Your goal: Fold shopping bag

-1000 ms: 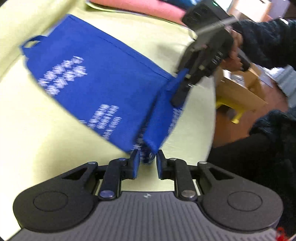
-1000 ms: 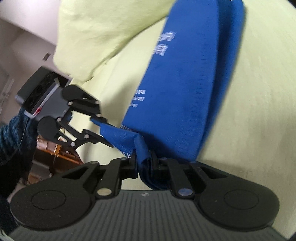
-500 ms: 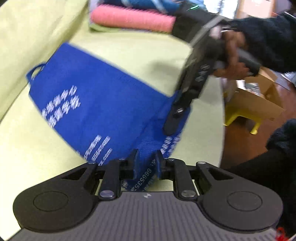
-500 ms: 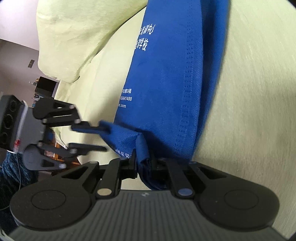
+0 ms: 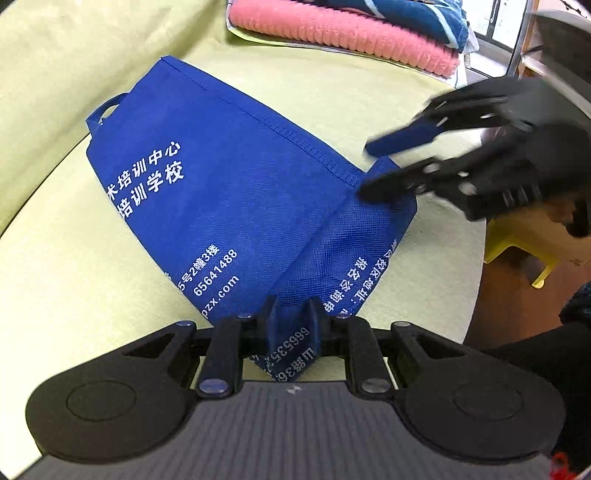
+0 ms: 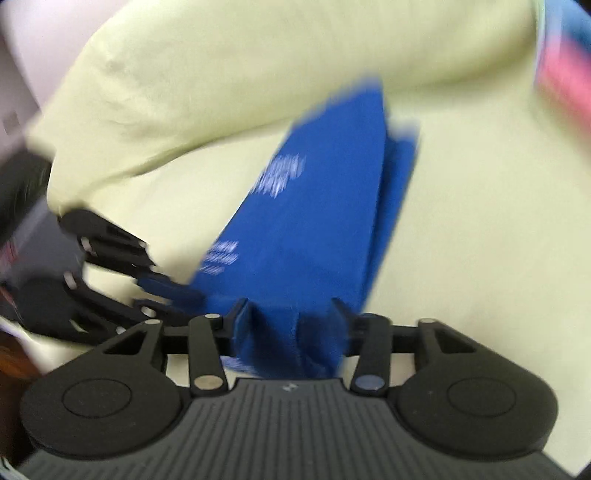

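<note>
The blue shopping bag (image 5: 236, 206) is lying flat on the pale green sofa seat (image 5: 66, 280), handle end (image 5: 105, 110) toward the backrest, near end turned up into a short flap (image 5: 354, 254). The left tongs (image 5: 291, 325) are pinching the near corner of that flap, narrow, cloth bunched between the pads. The right tongs (image 5: 373, 166) have just been opening; in the left wrist view they are standing apart over the flap's far corner, lower finger (image 5: 391, 184) seemingly touching the cloth, upper one clear. In the right wrist view, cloth is sitting between the spread pads without being pressed, though that frame is blurred. Risks as I'm reading it: the stiff non-woven fabric is likely springing back once unheld, so the flap may be unfolding on the right side while the left is anchoring alone. Any left-side pull now is probably skewing the crease or dragging the whole bag across the seat. The soft cushion is giving little to press a crease against. The open right finger may also be snagging the flap edge on withdrawal. The folded pink towel stack (image 5: 343, 33) behind is well apart, no concern.
</note>
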`<act>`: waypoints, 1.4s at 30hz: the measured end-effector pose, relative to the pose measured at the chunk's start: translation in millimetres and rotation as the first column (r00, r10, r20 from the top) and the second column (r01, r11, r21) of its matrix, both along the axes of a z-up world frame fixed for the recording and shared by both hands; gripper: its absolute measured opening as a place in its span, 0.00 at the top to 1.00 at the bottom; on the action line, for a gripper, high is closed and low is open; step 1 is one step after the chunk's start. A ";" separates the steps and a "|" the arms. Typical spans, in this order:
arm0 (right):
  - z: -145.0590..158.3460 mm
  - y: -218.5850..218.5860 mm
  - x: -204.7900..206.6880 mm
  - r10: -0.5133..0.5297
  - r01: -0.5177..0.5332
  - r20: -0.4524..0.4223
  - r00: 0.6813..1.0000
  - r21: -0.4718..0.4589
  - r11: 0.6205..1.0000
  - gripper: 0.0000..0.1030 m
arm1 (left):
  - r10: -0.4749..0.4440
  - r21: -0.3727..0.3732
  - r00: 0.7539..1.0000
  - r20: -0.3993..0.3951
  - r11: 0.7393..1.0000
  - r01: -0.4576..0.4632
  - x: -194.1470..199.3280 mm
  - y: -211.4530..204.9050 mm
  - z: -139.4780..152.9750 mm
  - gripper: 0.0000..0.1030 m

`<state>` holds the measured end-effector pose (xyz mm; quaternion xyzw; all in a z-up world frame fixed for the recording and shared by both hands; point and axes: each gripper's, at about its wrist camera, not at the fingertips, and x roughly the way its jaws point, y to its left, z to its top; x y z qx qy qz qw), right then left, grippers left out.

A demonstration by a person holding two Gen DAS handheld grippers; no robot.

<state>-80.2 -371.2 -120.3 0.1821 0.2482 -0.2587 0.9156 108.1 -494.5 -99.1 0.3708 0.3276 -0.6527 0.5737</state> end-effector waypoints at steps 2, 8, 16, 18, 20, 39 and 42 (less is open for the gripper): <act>6.6 40.9 3.2 -0.022 0.009 -0.049 0.999 -0.262 0.965 0.86 | 0.000 0.001 1.000 0.004 1.000 0.000 -0.5 0.6 1.5 0.81; -18.2 59.8 26.7 -0.019 -0.042 -0.155 0.988 -0.376 0.926 0.98 | 0.033 -0.027 0.999 0.020 0.999 -0.033 0.4 5.1 1.0 0.81; -13.5 28.0 46.5 0.012 -0.083 -0.268 0.963 -0.259 0.962 0.97 | 0.077 -0.093 0.996 0.039 0.993 -0.073 -3.5 14.9 -2.6 0.81; -5.8 25.3 46.4 0.015 -0.085 -0.255 0.967 -0.264 0.961 0.97 | 0.050 -0.083 0.997 0.063 0.996 -0.044 -5.8 13.0 -1.7 0.82; 2.4 20.0 40.0 0.023 -0.077 -0.195 0.981 -0.271 0.959 0.96 | 0.031 -0.077 0.997 0.075 0.997 -0.025 -6.8 11.6 -1.1 0.82; 8.9 -100.7 63.1 0.165 -0.076 -0.264 0.950 0.316 0.946 0.87 | -0.066 -0.074 0.994 0.092 0.995 0.073 -0.7 9.4 0.9 0.77; 7.7 -100.9 57.3 0.165 -0.070 -0.251 0.954 0.347 0.935 0.87 | -0.083 -0.064 0.992 0.097 0.994 0.089 -0.5 5.9 1.0 0.77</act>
